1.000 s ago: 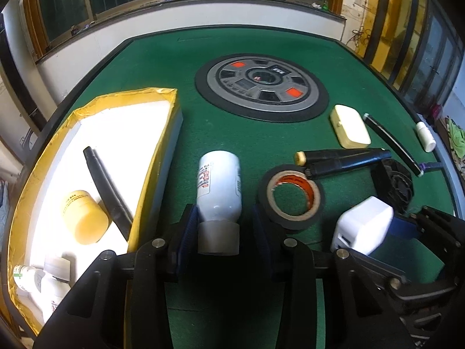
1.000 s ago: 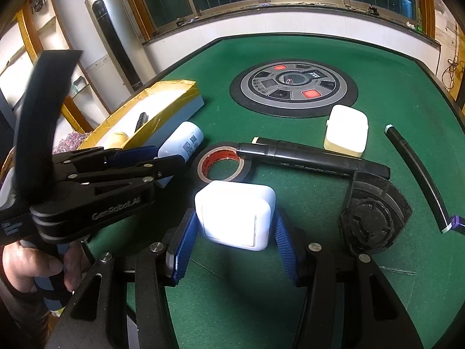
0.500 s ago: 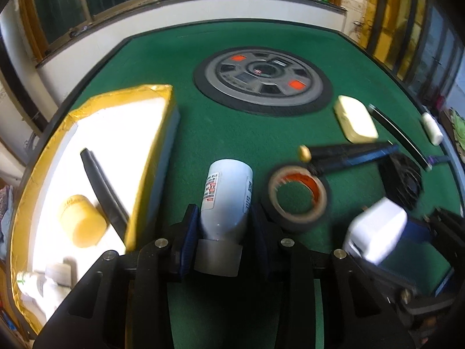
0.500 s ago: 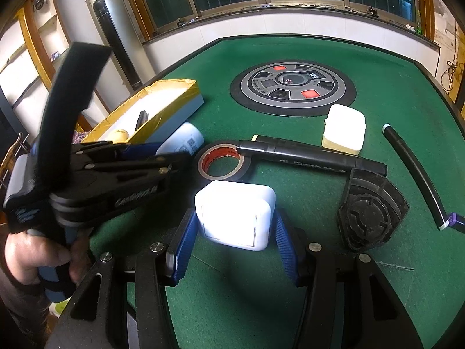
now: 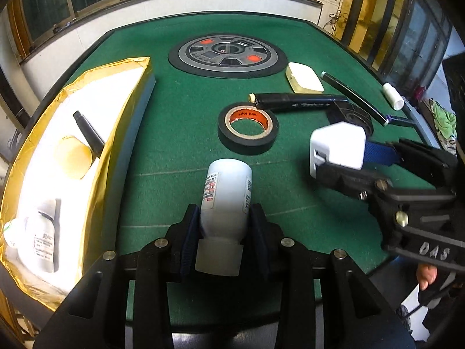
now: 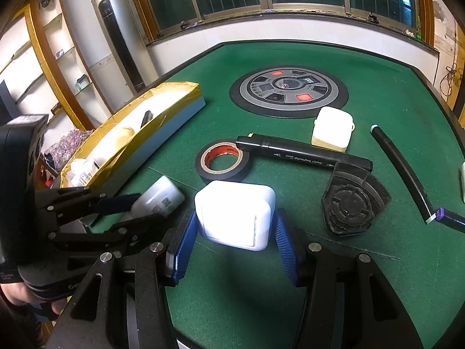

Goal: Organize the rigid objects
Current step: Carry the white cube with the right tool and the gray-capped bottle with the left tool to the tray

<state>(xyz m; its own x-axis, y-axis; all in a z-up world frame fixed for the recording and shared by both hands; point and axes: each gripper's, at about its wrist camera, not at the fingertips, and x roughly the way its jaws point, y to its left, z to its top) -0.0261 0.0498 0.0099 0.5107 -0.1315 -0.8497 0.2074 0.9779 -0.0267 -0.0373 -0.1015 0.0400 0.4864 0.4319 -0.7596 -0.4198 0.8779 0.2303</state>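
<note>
Jaws of my left gripper [image 5: 223,232] are clamped on the neck end of a white bottle [image 5: 226,195], and over the last second I have carried it: in the left wrist view the gold-edged tray [image 5: 128,110] sat right beside the bottle a second ago, and now it lies further to the left with a strip of green tabletop [image 5: 180,93] showing between them. The bottle points away from me, its base toward the black tape roll [image 5: 248,127], and it looks lifted clear of the felt. My right gripper [image 6: 232,241] has not shifted; its blue pads [image 6: 181,247] sit against both sides of the white charger block [image 6: 235,212], so I read that as a firm hold too. With both hands loaded, I judge the step in hand to be the carry toward the tray, which already holds a yellow-capped jar [image 5: 72,157], a black pen [image 5: 87,131] and another white bottle [image 5: 40,238]. The sideways drift puts my bottle a little off that goal, so it needs bringing back left and over the tray's gold rim. A black marker [image 6: 302,152], cream case [image 6: 331,129], black fan piece [image 6: 351,203] and black tube [image 6: 401,171] are unsorted on the far right.
</note>
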